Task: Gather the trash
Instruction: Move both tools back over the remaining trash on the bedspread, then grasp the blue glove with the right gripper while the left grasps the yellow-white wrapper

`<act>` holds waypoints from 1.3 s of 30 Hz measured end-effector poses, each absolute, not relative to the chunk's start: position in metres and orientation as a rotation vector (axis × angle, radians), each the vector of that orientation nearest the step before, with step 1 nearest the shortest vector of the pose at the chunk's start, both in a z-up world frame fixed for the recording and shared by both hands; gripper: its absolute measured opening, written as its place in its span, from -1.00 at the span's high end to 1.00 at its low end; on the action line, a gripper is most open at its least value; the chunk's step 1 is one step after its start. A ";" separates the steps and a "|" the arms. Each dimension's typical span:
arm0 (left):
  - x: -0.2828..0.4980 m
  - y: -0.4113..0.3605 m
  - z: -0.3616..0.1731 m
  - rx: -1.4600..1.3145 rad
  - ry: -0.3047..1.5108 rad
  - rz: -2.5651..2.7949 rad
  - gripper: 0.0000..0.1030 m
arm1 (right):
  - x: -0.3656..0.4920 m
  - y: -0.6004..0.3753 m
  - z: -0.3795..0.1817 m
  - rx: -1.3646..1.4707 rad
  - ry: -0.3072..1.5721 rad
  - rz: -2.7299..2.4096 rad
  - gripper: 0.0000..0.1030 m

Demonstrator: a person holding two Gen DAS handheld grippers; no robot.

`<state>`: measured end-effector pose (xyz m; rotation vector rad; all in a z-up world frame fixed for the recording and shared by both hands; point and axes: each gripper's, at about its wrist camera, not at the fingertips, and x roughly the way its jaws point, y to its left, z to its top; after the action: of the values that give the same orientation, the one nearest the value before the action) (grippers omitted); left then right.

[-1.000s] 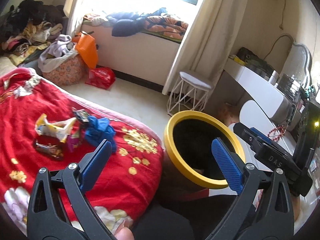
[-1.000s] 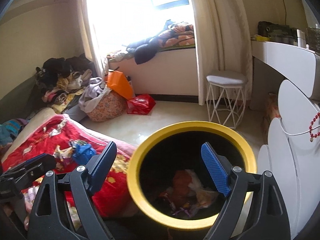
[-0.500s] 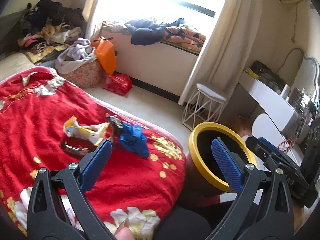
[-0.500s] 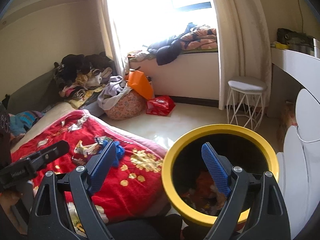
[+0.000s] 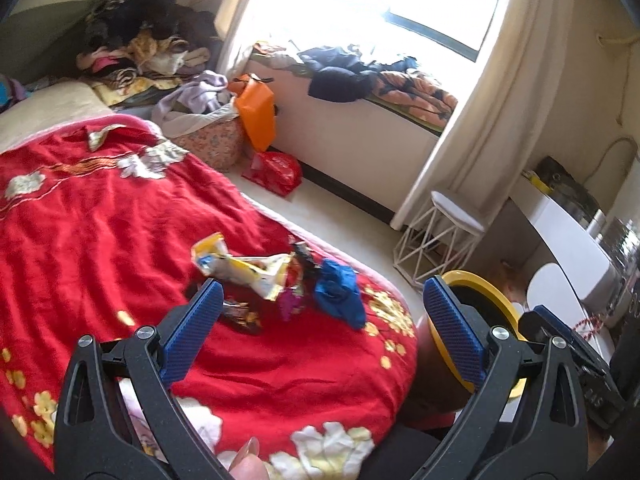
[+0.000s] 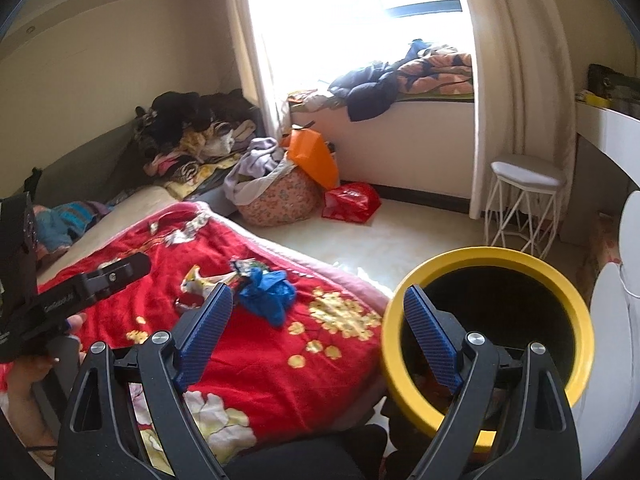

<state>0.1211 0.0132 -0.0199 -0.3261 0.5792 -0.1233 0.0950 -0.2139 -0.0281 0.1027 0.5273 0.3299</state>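
Trash lies in a small heap on the red flowered blanket (image 5: 100, 232): a yellow-white wrapper (image 5: 240, 268), a crumpled blue piece (image 5: 340, 292), a dark wrapper (image 5: 240, 314) and a small purple piece (image 5: 290, 304). My left gripper (image 5: 320, 316) is open and empty, hovering just short of the heap. My right gripper (image 6: 320, 316) is open and empty, between the bed and the yellow-rimmed bin (image 6: 576, 312). The heap shows in the right wrist view too, with the blue piece (image 6: 268, 292) and the wrapper (image 6: 196, 284). The bin (image 5: 496, 300) stands on the floor at the bed's right corner.
A white wire stool (image 6: 524, 196) stands by the curtain. A floral laundry basket (image 6: 276, 196), an orange bag (image 6: 312, 156) and a red bag (image 6: 352, 200) sit on the floor near the window. A white desk (image 5: 568, 236) is at the right.
Both grippers have swung left from over the bin toward the bed. The trash heap now lies between the left fingers' line of sight. Both stay open.
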 end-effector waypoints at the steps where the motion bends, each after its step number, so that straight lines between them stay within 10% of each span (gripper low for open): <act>1: 0.121 0.017 -0.021 -0.335 0.581 -0.117 -0.79 | 0.095 -0.212 -0.029 0.099 0.529 0.337 -0.65; 18: 0.142 0.069 -0.052 -0.465 0.648 -0.011 -0.79 | 0.139 -0.153 -0.060 -0.005 0.653 0.420 -0.65; 39: 0.206 0.059 -0.093 -0.581 0.817 -0.100 0.00 | 0.219 -0.138 -0.123 0.116 0.908 0.395 -0.30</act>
<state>0.2063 0.0588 -0.0928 -0.5814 0.8165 -0.1002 0.2192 -0.1382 -0.1231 0.1161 0.9078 0.3945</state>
